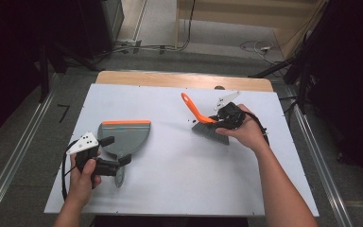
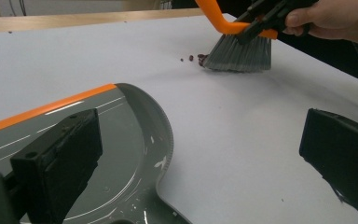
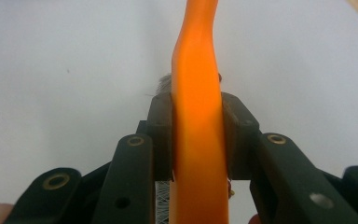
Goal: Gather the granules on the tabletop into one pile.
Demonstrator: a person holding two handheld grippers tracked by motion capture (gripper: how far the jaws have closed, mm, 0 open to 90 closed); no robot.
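A grey dustpan (image 1: 127,137) with an orange front lip lies flat at the left of the white board; the left gripper view has it low on the left (image 2: 130,140). My left gripper (image 1: 116,150) (image 2: 200,135) is open at the pan's rear by its handle, with one jaw over the pan and the other over bare board. A hand brush (image 1: 211,132) with an orange handle (image 3: 198,116) and grey bristles (image 2: 240,51) stands bristles-down on the right. My right gripper (image 1: 223,120) (image 3: 198,140) is shut on that handle. A few dark crumbs (image 2: 191,58) lie just left of the bristles.
The white board (image 1: 179,179) rests on a wooden table whose edge (image 1: 170,78) shows at the back. Open board lies between the dustpan and the brush. Cables and dark stands occupy the floor beyond the table.
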